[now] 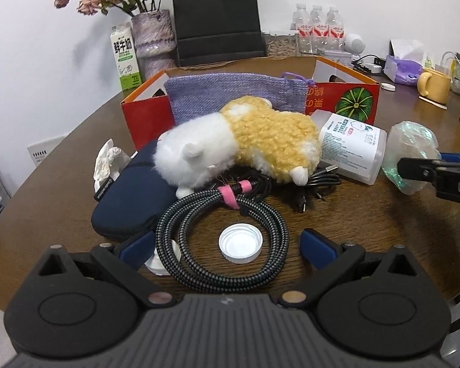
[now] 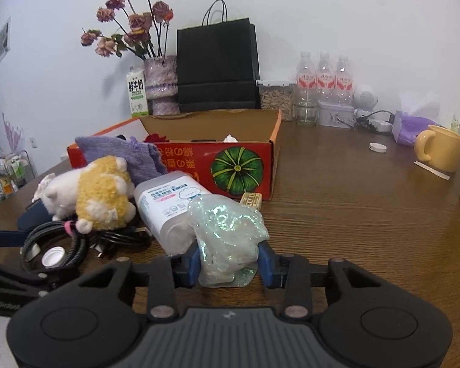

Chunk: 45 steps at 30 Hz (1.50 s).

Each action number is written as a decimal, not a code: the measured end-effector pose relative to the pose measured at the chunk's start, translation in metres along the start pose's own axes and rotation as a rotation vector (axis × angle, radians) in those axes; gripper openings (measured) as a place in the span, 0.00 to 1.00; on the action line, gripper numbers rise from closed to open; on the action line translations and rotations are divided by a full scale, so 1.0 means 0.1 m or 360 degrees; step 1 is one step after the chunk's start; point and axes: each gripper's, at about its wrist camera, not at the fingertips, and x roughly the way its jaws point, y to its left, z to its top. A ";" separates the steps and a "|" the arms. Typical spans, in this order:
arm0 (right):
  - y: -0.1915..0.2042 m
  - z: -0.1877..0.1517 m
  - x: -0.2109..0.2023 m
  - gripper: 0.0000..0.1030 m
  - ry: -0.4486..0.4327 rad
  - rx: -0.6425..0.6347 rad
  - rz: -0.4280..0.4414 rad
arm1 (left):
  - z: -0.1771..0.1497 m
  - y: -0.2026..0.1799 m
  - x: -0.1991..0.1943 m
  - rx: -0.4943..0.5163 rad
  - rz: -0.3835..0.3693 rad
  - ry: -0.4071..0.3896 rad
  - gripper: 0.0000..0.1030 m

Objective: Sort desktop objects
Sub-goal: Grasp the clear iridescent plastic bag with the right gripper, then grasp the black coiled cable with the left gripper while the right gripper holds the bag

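Two low, close claw-mounted views sharing plush toy [image 1: 239, 141] clutter.

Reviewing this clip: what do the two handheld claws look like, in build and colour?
Both match: the left claw and right claw have a black ribbed body with round discs at each side, black linkage arms with metal pins, and blue pads on the fingers. White lettering marks the right claw's side. No sleeves or cables show.

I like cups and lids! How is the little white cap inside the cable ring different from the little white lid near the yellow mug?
The white cap lies open side up, showing its hollow inside; the white lid looks closed on top. The cap sits inside the coiled braided cable, between the left gripper fingers; the lid sits alone on bare table near the yellow mug. Both are round, white and lying flat.
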 end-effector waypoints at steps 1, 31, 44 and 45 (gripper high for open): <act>0.00 0.00 -0.02 0.35 -0.0006 0.0004 0.0009 | 0.00 0.00 0.00 -0.0011 0.0000 0.0004 1.00; 0.32 -0.05 -0.35 0.36 -0.0017 -0.0056 0.0040 | -0.03 0.20 -0.36 -0.0108 -0.0129 -0.0244 0.84; 0.48 0.05 -0.46 0.36 -0.0070 -0.0107 0.0029 | -0.05 0.35 -0.57 -0.0106 -0.0190 -0.0376 0.82; 0.50 0.05 -0.47 0.36 -0.0072 -0.0111 0.0029 | -0.05 0.36 -0.58 -0.0111 -0.0196 -0.0383 0.82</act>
